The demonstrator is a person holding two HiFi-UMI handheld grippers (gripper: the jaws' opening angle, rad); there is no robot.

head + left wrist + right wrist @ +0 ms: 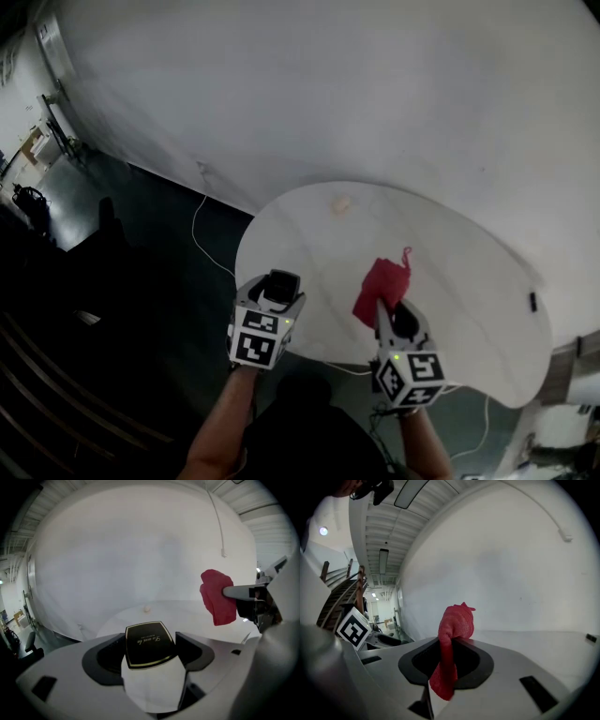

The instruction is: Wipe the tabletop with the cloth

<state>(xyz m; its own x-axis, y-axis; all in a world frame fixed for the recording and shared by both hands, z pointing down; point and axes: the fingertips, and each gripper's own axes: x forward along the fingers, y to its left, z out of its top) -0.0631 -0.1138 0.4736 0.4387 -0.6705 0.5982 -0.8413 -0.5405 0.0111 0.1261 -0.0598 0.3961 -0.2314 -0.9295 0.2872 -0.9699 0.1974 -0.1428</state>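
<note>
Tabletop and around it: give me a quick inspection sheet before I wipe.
Surface: round white table, mostly bare.
Job's things: red cloth, bunched, hanging from the right gripper; whether it touches the table is unclear.
Clutter: small pale lump near the far edge; small dark item near the right edge.
Grippers: left gripper jaws shut on a white packet with a black label; right gripper jaws shut on the cloth.
Cables: white cable on the floor left of the table; another at the near right.
Surroundings: white wall, dark floor.
</note>
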